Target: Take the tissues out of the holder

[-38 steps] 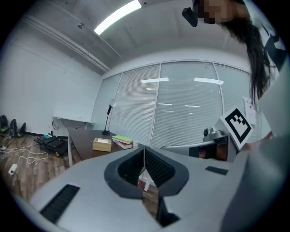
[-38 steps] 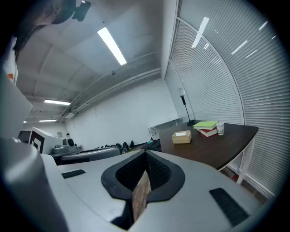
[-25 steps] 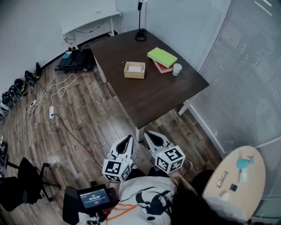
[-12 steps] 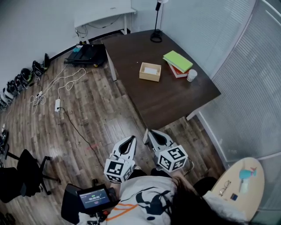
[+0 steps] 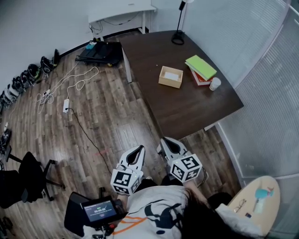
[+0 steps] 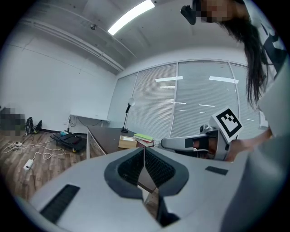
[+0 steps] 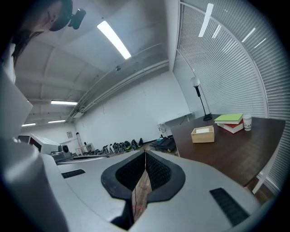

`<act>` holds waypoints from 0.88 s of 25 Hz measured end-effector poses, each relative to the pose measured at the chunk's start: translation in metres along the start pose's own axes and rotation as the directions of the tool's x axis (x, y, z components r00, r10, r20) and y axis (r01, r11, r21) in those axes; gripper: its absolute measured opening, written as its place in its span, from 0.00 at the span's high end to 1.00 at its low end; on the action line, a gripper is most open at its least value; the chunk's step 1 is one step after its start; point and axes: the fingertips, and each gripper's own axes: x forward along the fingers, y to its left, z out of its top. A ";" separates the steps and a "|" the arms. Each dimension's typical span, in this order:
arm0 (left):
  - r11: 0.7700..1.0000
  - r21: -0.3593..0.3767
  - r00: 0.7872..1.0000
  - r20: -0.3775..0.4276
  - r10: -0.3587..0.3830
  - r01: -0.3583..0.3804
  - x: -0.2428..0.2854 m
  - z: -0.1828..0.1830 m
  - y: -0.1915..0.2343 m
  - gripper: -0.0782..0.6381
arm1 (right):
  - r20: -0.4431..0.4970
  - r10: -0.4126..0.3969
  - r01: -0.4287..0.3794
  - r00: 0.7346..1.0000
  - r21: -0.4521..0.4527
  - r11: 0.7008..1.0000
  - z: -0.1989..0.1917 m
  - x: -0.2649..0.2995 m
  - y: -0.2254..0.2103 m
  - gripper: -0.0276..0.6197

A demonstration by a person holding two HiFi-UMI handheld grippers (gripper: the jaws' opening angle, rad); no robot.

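Looking steeply down on an office with a wood-plank floor (image 5: 107,121). Far ahead, on a dark brown table (image 5: 187,109), an open wooden tissue holder (image 5: 170,77) with a white tissue (image 5: 172,74) lying inside. Just right of it, a stack of books (image 5: 201,70) with a green one on top, and next to that a white cup (image 5: 215,84). At the table's far corner, the round base of a lamp (image 5: 177,39).

Low in the picture, close against the person's body, the left gripper (image 5: 138,148) and the right gripper (image 5: 164,141), side by side above the floor. Tips aimed toward the table, well apart from the tissue holder.

Along the left gripper (image 6: 145,149): jaws pressed together at the tips, holding nothing, with the table and tissue holder small in the distance beyond them. Along the right gripper (image 7: 145,154): jaws likewise closed tight and empty, with only a sliver of floor visible through the slit below the tips.

Elsewhere on the floor: a white cable (image 5: 70,86) trailing to a power strip, a row of shoes (image 5: 23,79) along the left wall, a flat black cart (image 5: 102,50) near a white desk (image 5: 122,10), and a black office chair (image 5: 23,179) at lower left. At the person's waist, a small lit screen (image 5: 99,209). At lower right, the edge of a pale round table (image 5: 259,200).
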 end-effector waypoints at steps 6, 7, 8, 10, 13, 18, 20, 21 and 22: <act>1.000 -0.018 1.000 0.013 0.018 -0.018 0.042 0.009 0.001 0.89 | -0.013 0.020 -0.020 1.000 0.001 1.000 0.009 0.007 -0.035 0.94; 1.000 -0.022 1.000 0.015 0.021 -0.021 0.052 0.011 0.000 0.89 | -0.017 0.023 -0.023 1.000 -0.002 1.000 0.011 0.008 -0.044 0.94; 0.999 -0.024 1.000 0.015 0.024 -0.024 0.063 0.012 -0.002 0.89 | -0.023 0.026 -0.026 0.999 -0.005 1.000 0.014 0.009 -0.054 0.94; 0.999 -0.024 1.000 0.011 0.028 -0.028 0.083 0.014 -0.008 0.89 | -0.031 0.033 -0.033 0.999 -0.007 0.999 0.021 0.012 -0.074 0.94; 0.999 -0.028 0.999 0.017 0.033 -0.032 0.112 0.020 -0.017 0.89 | -0.029 0.042 -0.042 0.999 -0.006 0.999 0.037 0.016 -0.102 0.94; 0.999 -0.031 0.999 0.013 0.040 -0.040 0.163 0.026 -0.029 0.89 | -0.030 0.061 -0.060 0.998 0.022 0.998 0.054 0.022 -0.150 0.94; 0.999 -0.036 0.999 0.011 0.042 -0.041 0.182 0.029 -0.034 0.89 | -0.033 0.074 -0.072 0.997 0.048 0.996 0.059 0.023 -0.166 0.94; 0.999 -0.036 0.999 0.010 0.041 -0.041 0.191 0.030 -0.037 0.89 | -0.033 0.078 -0.077 0.996 0.054 0.996 0.062 0.023 -0.174 0.94; 0.999 -0.036 0.999 0.008 0.041 -0.040 0.199 0.030 -0.040 0.89 | -0.035 0.081 -0.079 0.996 0.053 0.995 0.064 0.023 -0.181 0.94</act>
